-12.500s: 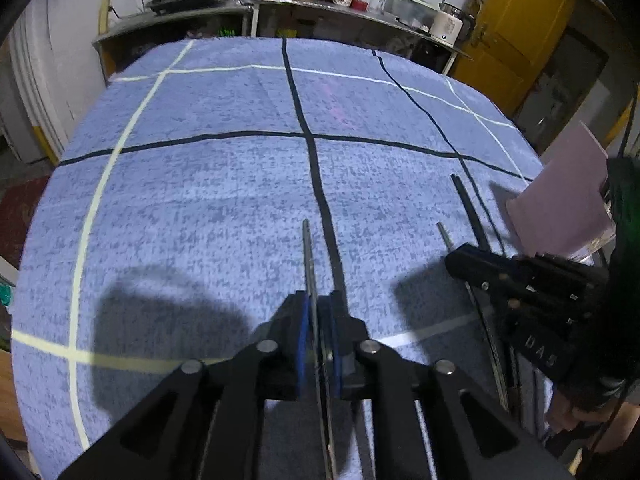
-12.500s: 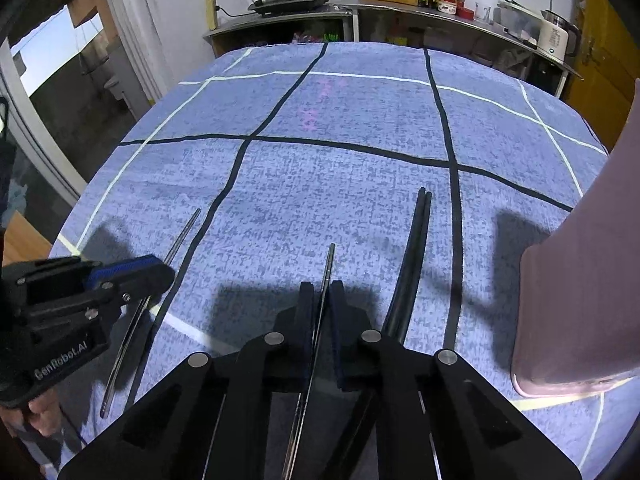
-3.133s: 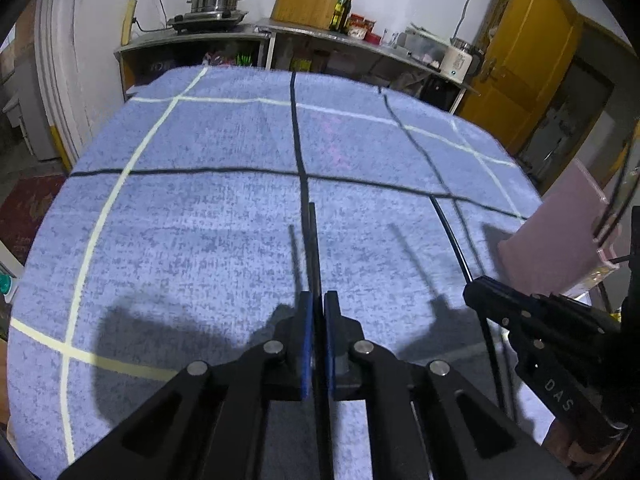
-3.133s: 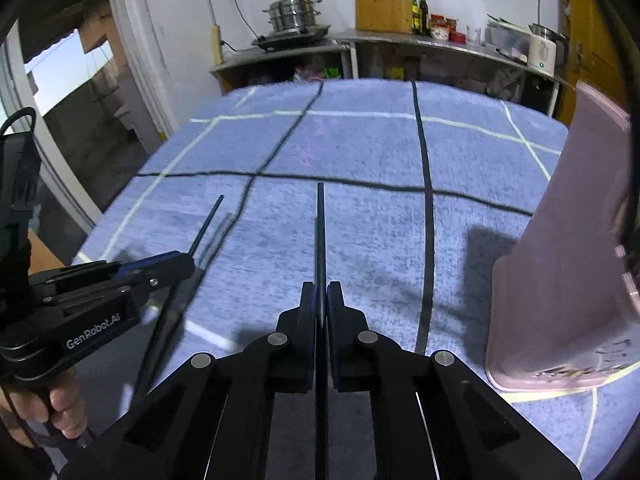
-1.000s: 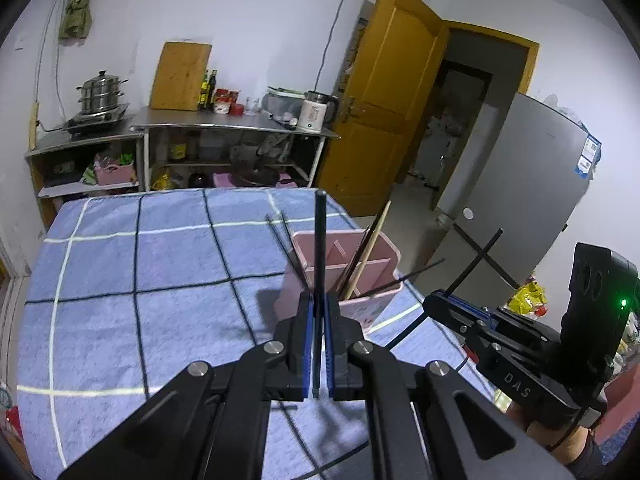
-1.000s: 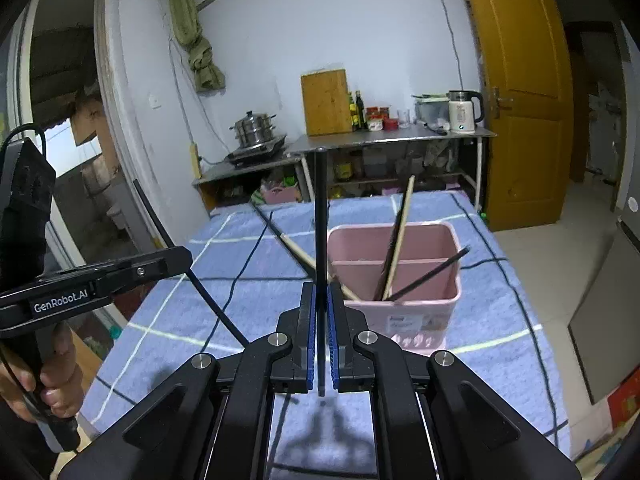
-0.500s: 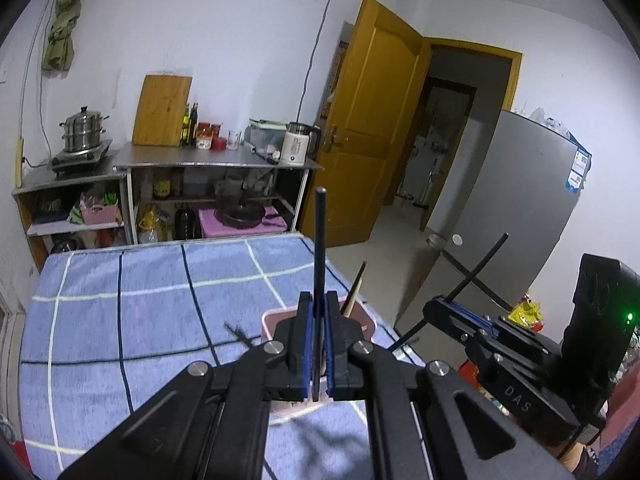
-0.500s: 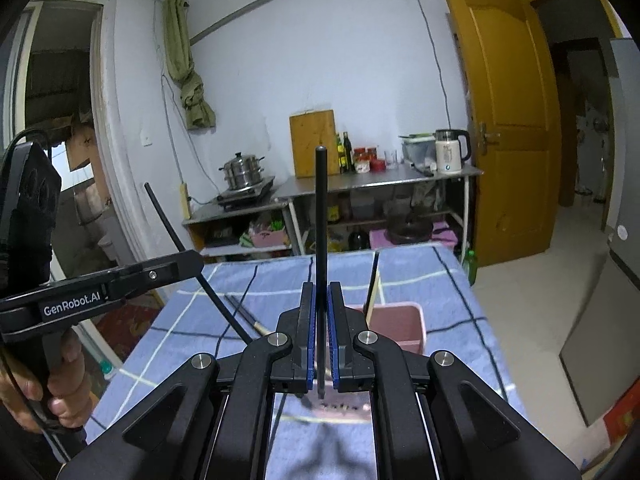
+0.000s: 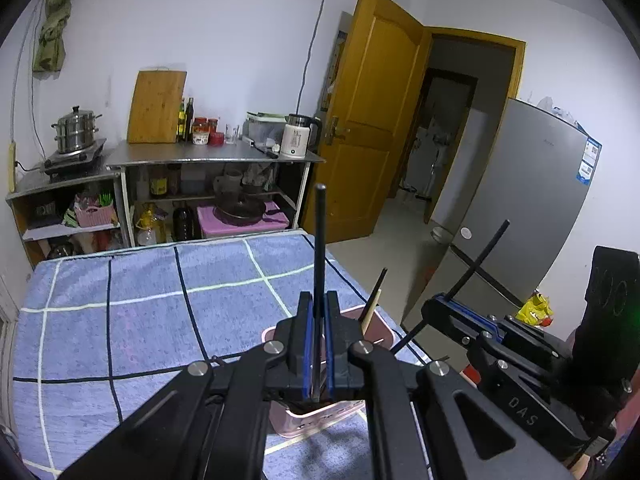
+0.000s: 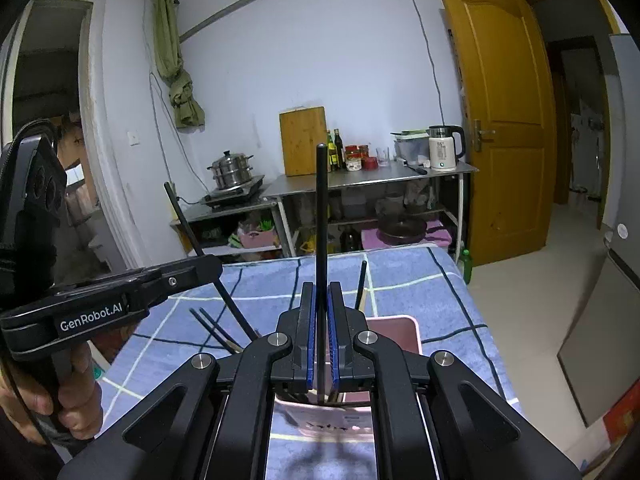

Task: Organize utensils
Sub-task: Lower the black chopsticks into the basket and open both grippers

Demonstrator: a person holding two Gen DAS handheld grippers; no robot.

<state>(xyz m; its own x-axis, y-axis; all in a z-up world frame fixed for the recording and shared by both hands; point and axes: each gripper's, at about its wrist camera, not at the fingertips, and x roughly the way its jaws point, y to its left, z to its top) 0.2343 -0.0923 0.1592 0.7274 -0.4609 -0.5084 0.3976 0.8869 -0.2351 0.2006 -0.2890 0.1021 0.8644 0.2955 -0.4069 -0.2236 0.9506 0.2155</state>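
Observation:
My left gripper (image 9: 316,344) is shut on a black chopstick (image 9: 319,248) that points straight up. My right gripper (image 10: 320,332) is shut on another black chopstick (image 10: 320,216), also upright. Both hang over the pink utensil holder (image 9: 376,324), which also shows in the right wrist view (image 10: 394,334) on the blue checked tablecloth (image 9: 140,320). Several chopsticks stick out of the holder, among them a wooden one (image 9: 372,304). The right gripper (image 9: 452,312) shows in the left view and the left gripper (image 10: 192,270) in the right view, each with its chopstick slanting.
A steel counter (image 9: 216,156) with a kettle (image 9: 295,142), bottles and a cutting board stands beyond the table. A yellow door (image 9: 372,132) and a grey fridge (image 9: 516,208) are to the right. The table's right edge drops to the floor.
Both grippers have risen and tilted up with their chopsticks. The holder has slid lower in both views, now mostly hidden behind the fingers.

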